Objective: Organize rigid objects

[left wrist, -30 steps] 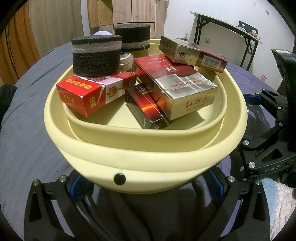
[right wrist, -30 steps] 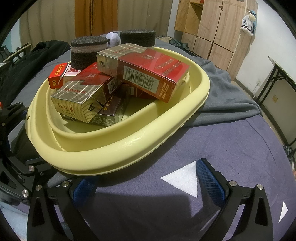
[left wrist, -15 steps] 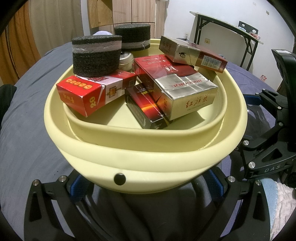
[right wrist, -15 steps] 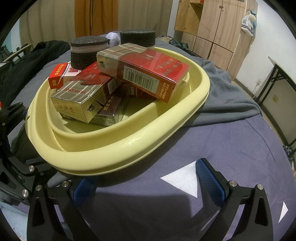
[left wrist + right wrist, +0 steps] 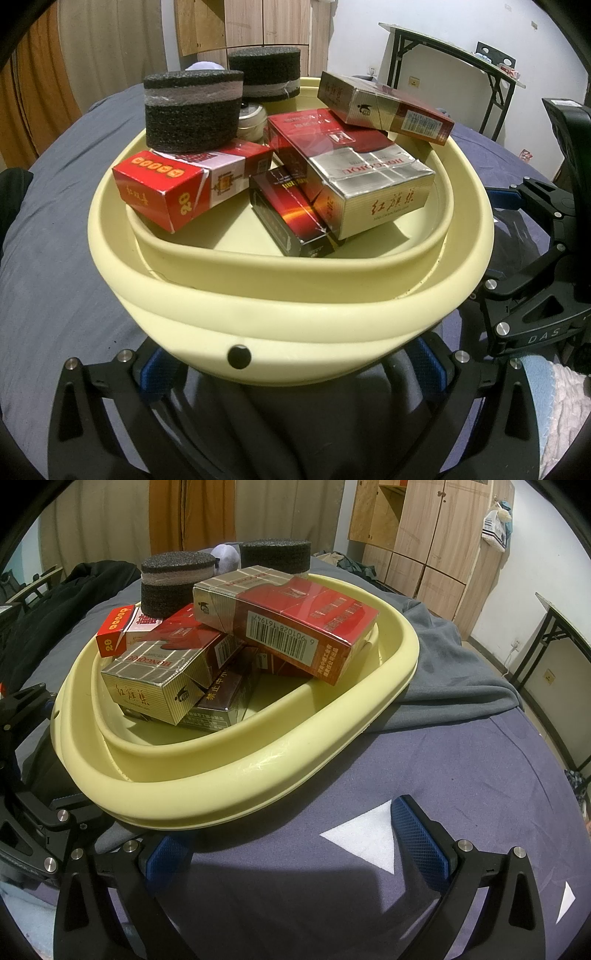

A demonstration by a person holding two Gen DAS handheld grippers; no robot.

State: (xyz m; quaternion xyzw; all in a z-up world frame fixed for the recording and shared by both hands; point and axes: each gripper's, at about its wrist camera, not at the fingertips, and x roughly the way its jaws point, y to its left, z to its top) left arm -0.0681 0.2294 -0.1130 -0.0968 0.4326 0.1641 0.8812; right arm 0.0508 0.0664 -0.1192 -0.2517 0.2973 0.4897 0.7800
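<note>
**Nothing has moved, and the boxes are all in the tub**

Your two grippers and every box sit just where they were a second ago. No box has shifted at all. That tells me you may be done packing, or you are stopping to pick your next move.

Your left gripper (image 5: 291, 369) is spread wide and holds nothing. The near wall of the yellow tub (image 5: 288, 317) sits right in front of it, between the blue pads. Your right gripper (image 5: 295, 834) is spread wide too, and it is empty. It hovers over the purple bed cover (image 5: 461, 775), just beside the tub's rim.

The tub is smooth, bendy-looking plastic with a fat round rim and a folded step inside. It rests near the middle of the bed. In it lies a heap of hard card boxes with sharp corners. The red box (image 5: 184, 188) leans on the tub's left edge. The silver and red box (image 5: 354, 173) lies in the middle, shiny like foil. A dark box (image 5: 291, 218) is tucked under it. Another red box (image 5: 384, 107) lies tilted on top, near the right rim.

A black foam disc (image 5: 192, 110), rough and spongy, stands on the red box. A second foam disc (image 5: 264, 74) stands at the far edge. A small white jar (image 5: 251, 118) peeks out between them.
</note>
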